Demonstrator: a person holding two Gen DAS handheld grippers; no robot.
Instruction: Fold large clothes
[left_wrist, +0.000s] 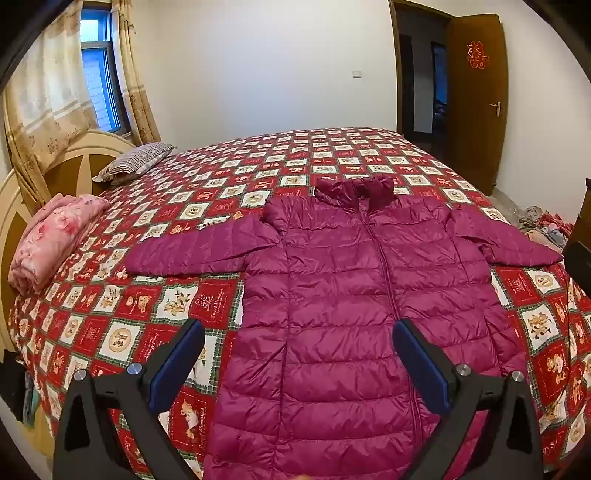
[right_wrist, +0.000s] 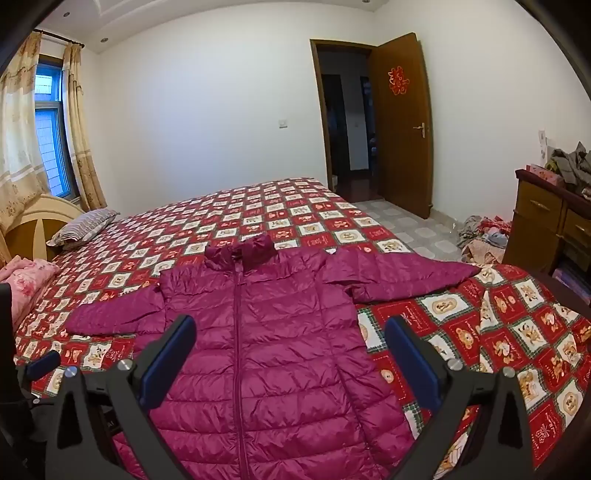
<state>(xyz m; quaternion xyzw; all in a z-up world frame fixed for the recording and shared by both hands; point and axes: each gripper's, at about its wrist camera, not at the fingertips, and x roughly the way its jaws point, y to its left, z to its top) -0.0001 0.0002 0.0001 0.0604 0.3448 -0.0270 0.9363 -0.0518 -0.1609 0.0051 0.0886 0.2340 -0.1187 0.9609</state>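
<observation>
Left wrist view shows a long magenta quilted down jacket lying flat on the bed's red patchwork cover, front side up and zipped. Its long axis runs from the near edge of the bed away from the camera, with the collar at the far end and the hem nearest. The two sleeves are spread out to the sides.

The left gripper hangs above the lower part of the jacket; its black fingers with blue pads stand wide apart and hold nothing. In the right wrist view, the right gripper is also spread fully and empty, above the jacket's right half.

A striped pillow and a folded pink floral blanket lie near the headboard. The open brown wooden door carries a red paper ornament; its characters cannot be read with certainty.
</observation>
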